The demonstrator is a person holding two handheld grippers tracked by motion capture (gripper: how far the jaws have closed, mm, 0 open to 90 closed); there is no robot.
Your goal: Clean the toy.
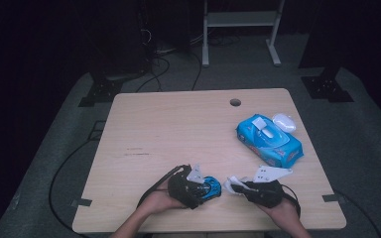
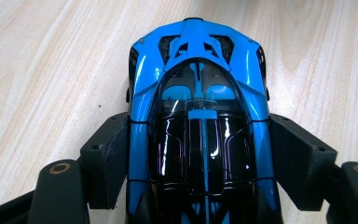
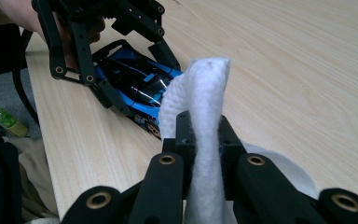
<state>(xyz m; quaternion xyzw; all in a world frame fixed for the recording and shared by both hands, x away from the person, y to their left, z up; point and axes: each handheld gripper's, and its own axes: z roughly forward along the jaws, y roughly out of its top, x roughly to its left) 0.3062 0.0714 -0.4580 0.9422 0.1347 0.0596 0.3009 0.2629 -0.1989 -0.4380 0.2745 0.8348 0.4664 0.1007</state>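
A blue and black toy car (image 1: 211,187) rests on the wooden table (image 1: 178,129) near its front edge. My left gripper (image 1: 198,188) holds it. In the left gripper view both pads (image 2: 114,158) press against the sides of the car (image 2: 198,93), whose nose points away. My right gripper (image 1: 238,187) sits just right of the car, shut on a folded white wipe (image 1: 232,184). In the right gripper view the wipe (image 3: 200,102) stands up between the jaws of my right gripper (image 3: 204,135), close to the car (image 3: 135,84) but apart from it.
A blue pack of wet wipes (image 1: 269,141) lies at the table's right, with a small white case (image 1: 284,122) beside it. A cable hole (image 1: 235,102) sits near the far edge. A green bottle (image 3: 2,119) stands on the floor by the person.
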